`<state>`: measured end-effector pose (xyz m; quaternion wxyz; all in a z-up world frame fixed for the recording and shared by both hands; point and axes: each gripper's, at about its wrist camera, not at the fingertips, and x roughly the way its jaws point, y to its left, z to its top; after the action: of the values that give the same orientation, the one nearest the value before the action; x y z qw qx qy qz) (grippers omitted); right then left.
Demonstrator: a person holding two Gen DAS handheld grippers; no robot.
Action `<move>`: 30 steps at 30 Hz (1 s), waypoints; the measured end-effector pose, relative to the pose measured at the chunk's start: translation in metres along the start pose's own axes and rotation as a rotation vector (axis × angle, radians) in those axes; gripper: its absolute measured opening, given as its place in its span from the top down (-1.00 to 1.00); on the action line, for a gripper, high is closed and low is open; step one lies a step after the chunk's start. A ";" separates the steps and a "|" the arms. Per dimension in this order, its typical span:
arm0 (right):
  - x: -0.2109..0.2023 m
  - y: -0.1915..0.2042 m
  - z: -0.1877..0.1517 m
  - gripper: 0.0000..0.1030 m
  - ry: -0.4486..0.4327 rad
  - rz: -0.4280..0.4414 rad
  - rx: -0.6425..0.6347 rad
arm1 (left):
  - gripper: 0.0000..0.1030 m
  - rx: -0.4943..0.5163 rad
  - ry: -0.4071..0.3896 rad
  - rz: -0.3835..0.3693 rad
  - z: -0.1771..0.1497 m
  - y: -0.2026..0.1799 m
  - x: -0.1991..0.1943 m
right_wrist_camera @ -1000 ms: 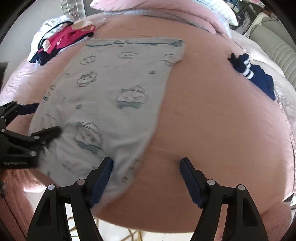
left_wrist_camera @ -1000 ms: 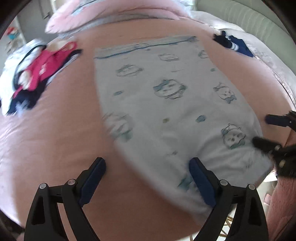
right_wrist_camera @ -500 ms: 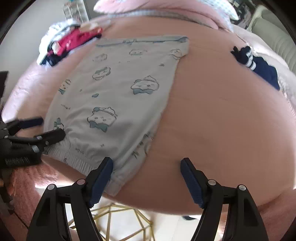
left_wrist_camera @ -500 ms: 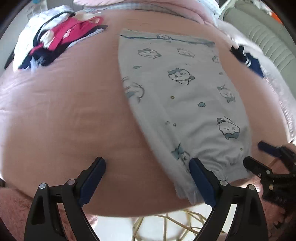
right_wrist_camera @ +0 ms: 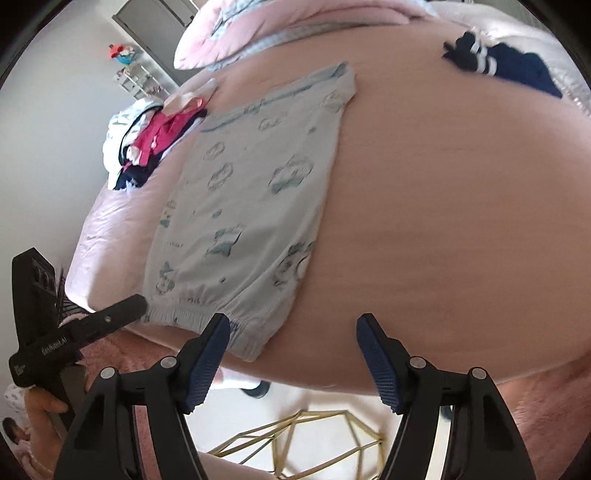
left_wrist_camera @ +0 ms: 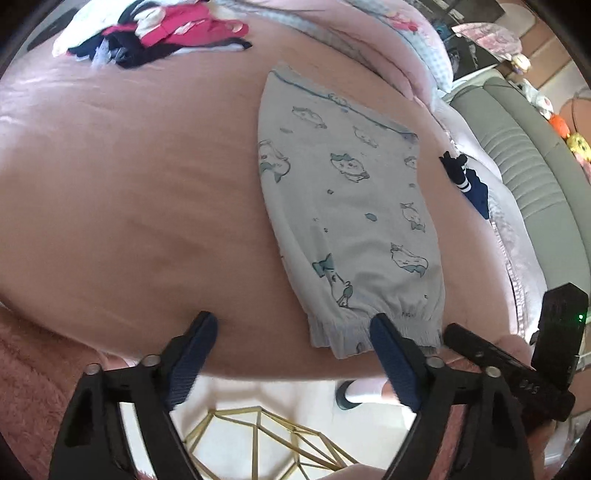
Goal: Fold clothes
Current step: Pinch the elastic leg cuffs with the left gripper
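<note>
**Q:** Two grippers, one garment. What am I seeing?

**A:** My left gripper (left_wrist_camera: 291,354) and right gripper (right_wrist_camera: 291,356) hover at the near edge of a pink bed (left_wrist_camera: 129,206), over a pair of pale blue printed pyjama trousers (left_wrist_camera: 347,206) lying flat and lengthwise, elastic cuff nearest me, the far hem pointing toward the pillows. Both sets of jaws are closing, but neither has cloth pinched. One left finger (left_wrist_camera: 391,354) overlaps the cuff, and the other stands over bare sheet. The right gripper's inner finger (right_wrist_camera: 208,354) is at the cuff's corner, and its partner is off to the right.

**Q:** How do you expect the fabric to behave?

**A:** Light, soft and limp, I'd judge. It should drape and slide easily on the sheet, and nothing about it looks fragile. The gathered cuff (right_wrist_camera: 199,314) looks like the thickest, firmest part, so that is where I would take hold, one gripper at each cuff corner, then carry it toward the far hem.

**Q:** Any baskets or bins involved?

**A:** None that I can see holding laundry. A jumbled heap of red, navy and white clothes (left_wrist_camera: 155,33) sits loose at the far left of the bed. A dark blue striped item (right_wrist_camera: 498,62) lies apart at the far right. A gold wire frame (right_wrist_camera: 306,439) stands on the floor below; I can't tell what it is.
</note>
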<state>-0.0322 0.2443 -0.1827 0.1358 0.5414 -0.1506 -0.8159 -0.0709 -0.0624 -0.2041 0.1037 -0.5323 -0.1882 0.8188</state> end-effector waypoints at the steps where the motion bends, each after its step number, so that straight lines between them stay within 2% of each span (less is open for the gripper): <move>1: 0.003 0.002 -0.001 -0.10 0.006 -0.001 -0.010 | -0.11 -0.005 0.000 -0.020 -0.001 -0.002 0.000; 2: 0.004 0.005 -0.005 -0.07 0.007 -0.009 -0.030 | 0.03 -0.011 0.003 -0.037 -0.002 -0.003 0.001; 3: 0.006 0.010 -0.004 0.00 0.002 -0.021 -0.056 | 0.05 -0.008 0.006 -0.040 -0.003 -0.006 0.003; 8: 0.011 0.011 -0.002 0.03 -0.009 0.000 -0.043 | 0.05 -0.012 0.008 -0.080 -0.004 -0.013 0.008; 13: 0.018 0.013 -0.003 0.03 0.009 -0.004 -0.056 | 0.06 0.005 -0.001 -0.083 -0.009 -0.012 0.003; 14: 0.018 0.014 -0.005 0.04 0.009 -0.005 -0.066 | 0.14 0.009 0.001 -0.083 -0.011 -0.011 0.001; 15: 0.019 0.017 -0.006 0.12 0.012 -0.014 -0.078 | 0.28 0.011 0.004 -0.087 -0.013 -0.010 -0.001; 16: 0.020 0.020 -0.007 0.23 0.014 -0.024 -0.089 | 0.51 0.009 0.013 -0.100 -0.014 -0.010 -0.001; 21: 0.021 0.027 -0.010 0.34 -0.002 -0.053 -0.115 | 0.52 -0.004 0.020 -0.113 -0.016 -0.007 -0.001; 30: 0.033 0.018 -0.004 0.28 -0.002 -0.017 -0.094 | 0.43 -0.078 0.014 -0.173 -0.012 0.003 0.013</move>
<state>-0.0402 0.2149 -0.2047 0.1539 0.5349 -0.1075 -0.8238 -0.0647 -0.0577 -0.2202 0.1547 -0.5235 -0.2645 0.7950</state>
